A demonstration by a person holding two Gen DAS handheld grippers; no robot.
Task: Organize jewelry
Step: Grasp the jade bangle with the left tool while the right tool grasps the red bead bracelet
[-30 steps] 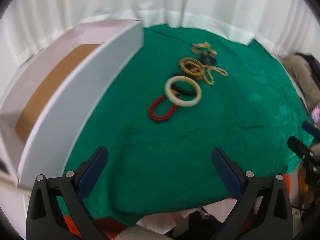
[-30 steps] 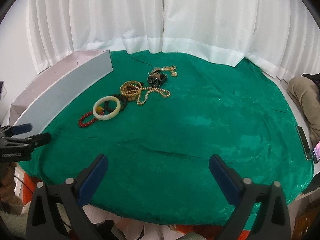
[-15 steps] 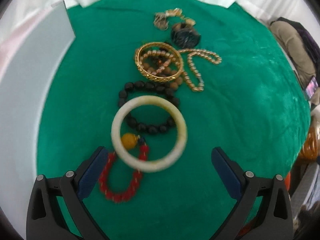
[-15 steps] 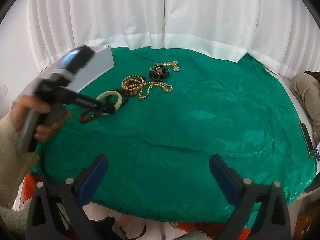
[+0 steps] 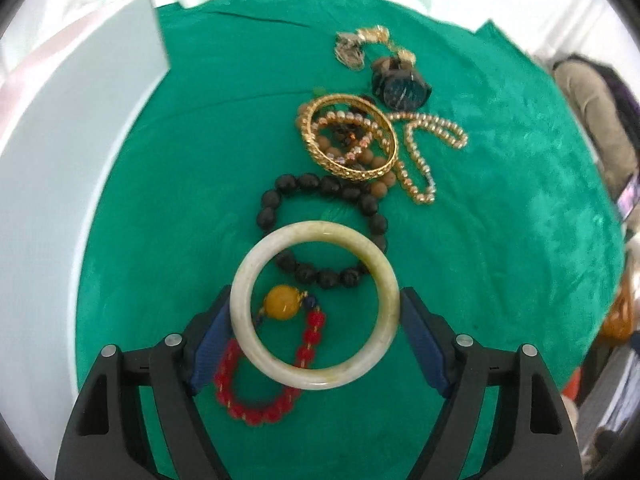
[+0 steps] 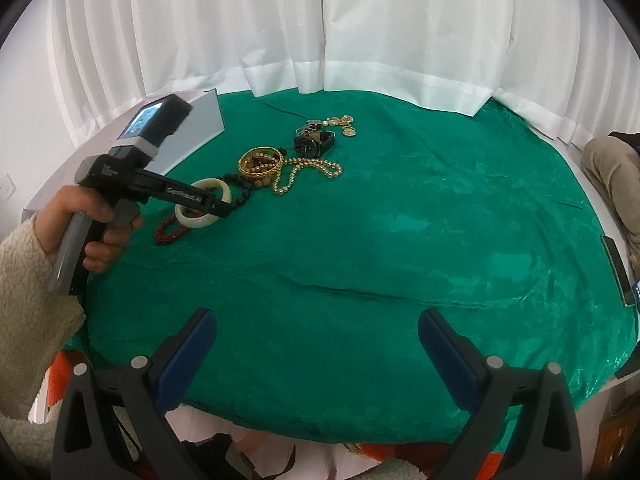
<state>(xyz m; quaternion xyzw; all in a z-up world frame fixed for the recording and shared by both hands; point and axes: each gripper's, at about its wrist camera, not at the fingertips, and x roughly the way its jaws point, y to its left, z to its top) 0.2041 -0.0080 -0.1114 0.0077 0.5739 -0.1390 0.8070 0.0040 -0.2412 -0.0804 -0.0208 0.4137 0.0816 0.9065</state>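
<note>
A pale jade bangle point(image 5: 320, 376) lies on the green cloth point(image 5: 500, 240), overlapping a red bead bracelet point(image 5: 256, 412) with an amber bead point(image 5: 282, 306) and a black bead bracelet point(image 5: 328, 184). My left gripper point(image 5: 316, 292) points steeply down over the bangle. Its jaws are closing, and both blue pads point(image 5: 212, 340) touch the bangle's outer rim. In the right wrist view a hand holds the left gripper point(image 6: 220, 210) on the bangle point(image 6: 192, 220). My right gripper point(image 6: 317, 314) hangs open near the table's front edge with nothing between its fingers.
Beyond the bangle lie a gold bangle point(image 5: 348, 136), a pearl necklace point(image 5: 416, 152), a dark watch point(image 5: 400, 88) and gold chains point(image 5: 360, 44). A white box point(image 5: 80, 120) stands at the left. White curtains hang behind. A phone point(image 6: 618, 276) lies at the right rim.
My left gripper swung from beside the white box to above the jewelry and sank over the pale bangle, its jaws narrowing onto it. The right gripper stayed still.
</note>
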